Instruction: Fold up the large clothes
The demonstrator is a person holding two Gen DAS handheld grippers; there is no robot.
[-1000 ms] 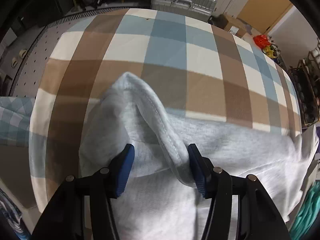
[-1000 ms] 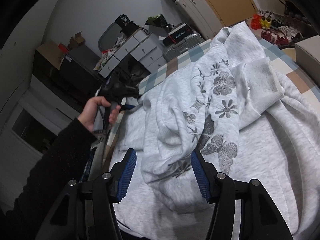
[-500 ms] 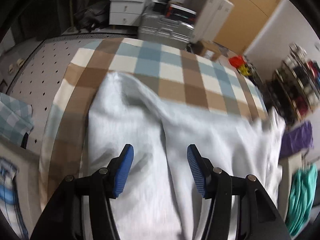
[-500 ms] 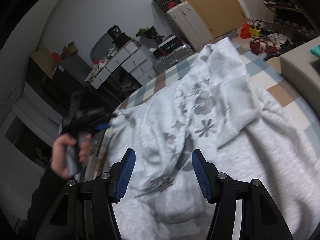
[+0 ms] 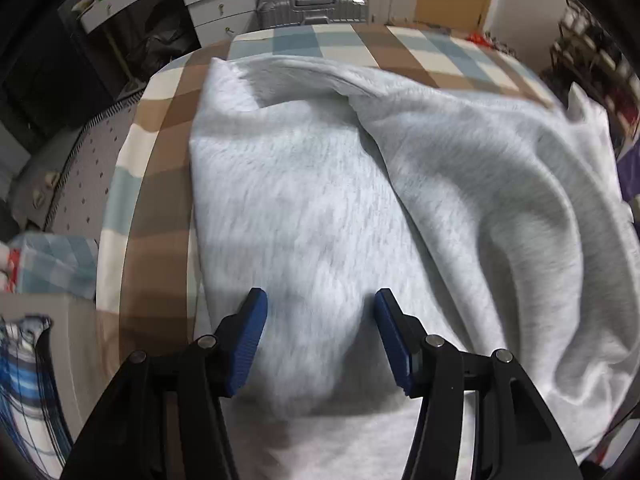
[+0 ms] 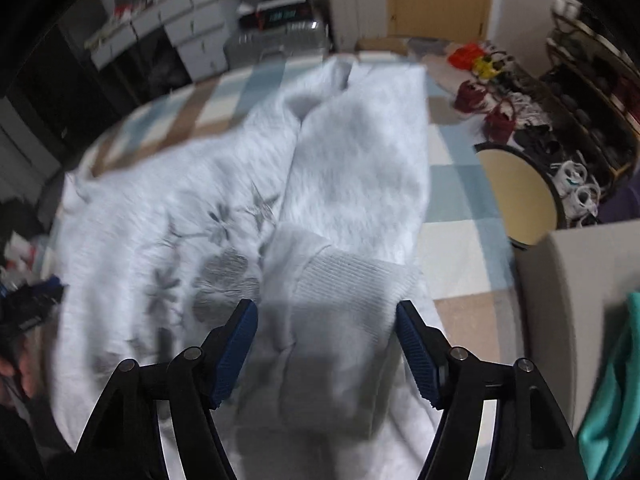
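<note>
Grey fleece sweatshirt (image 5: 320, 200) lies spread on the checked blue, brown and cream bedcover (image 5: 160, 128), long axis running from the near edge toward the suitcase (image 5: 312, 8) beyond the bed. Fabric is soft and heathered, with grey flower embroidery (image 6: 224, 264). A ribbed cuff (image 6: 352, 280) is at the sweatshirt's near right. Left gripper (image 5: 318, 340): jaws apart over the cloth, nothing clamped. Right gripper (image 6: 326, 348): jaws just opening, straddling the cuff, not pinching.
</note>
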